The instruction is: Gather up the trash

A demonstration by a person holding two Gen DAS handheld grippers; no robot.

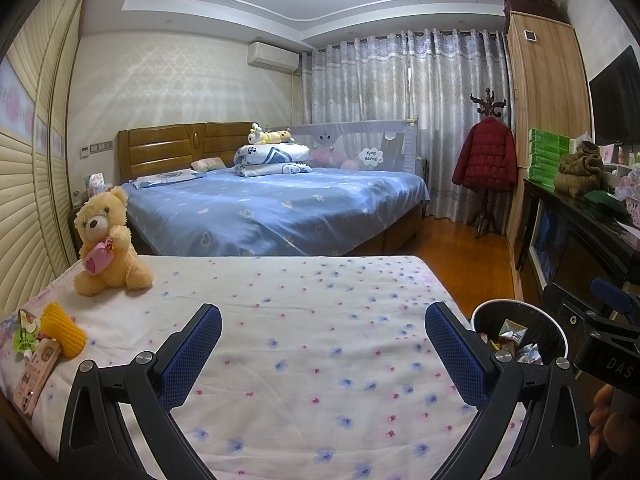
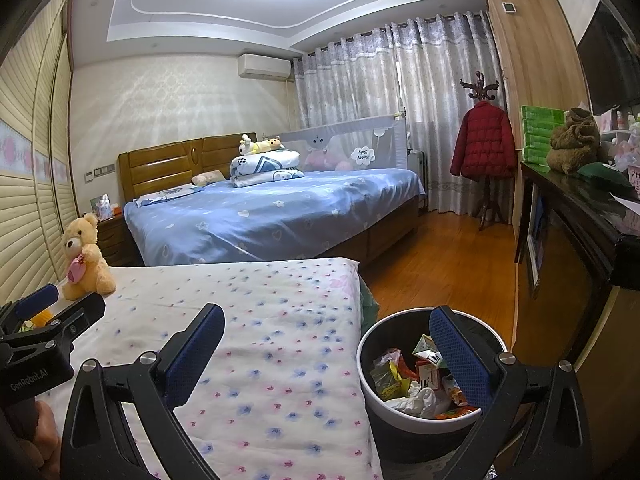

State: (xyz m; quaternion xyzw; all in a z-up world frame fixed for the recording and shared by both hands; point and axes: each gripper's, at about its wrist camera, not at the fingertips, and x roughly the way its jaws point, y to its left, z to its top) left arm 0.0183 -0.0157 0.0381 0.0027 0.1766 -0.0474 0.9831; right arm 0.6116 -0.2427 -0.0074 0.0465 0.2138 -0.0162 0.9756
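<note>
Both grippers hang empty with jaws spread wide. From the left gripper (image 1: 323, 350), which hovers over the flowered mattress (image 1: 304, 320), the remaining trash lies well off to its left at the mattress edge: a yellow foam net (image 1: 64, 334), a green wrapper (image 1: 25, 334) touching it, and a pink carton (image 1: 34, 374) just below them. A teddy bear (image 1: 106, 246) sits beyond that pile, near it but apart.

The right gripper (image 2: 326, 360) straddles the mattress corner and the bin (image 2: 430, 364), its right finger over the bin's mouth. That bin stands on the floor just beside the mattress and already holds a heap of wrappers and crumpled paper.

The pile looks like the next job for the left gripper. Its three pieces touch and overlap, so a closing pinch may catch only one and drag the others off the edge. The foam net is soft and could squash and slip free. The carry from pile to bin crosses the whole mattress, so a loose hold risks a drop on the way. A careless reach might also knock the bear.
</note>
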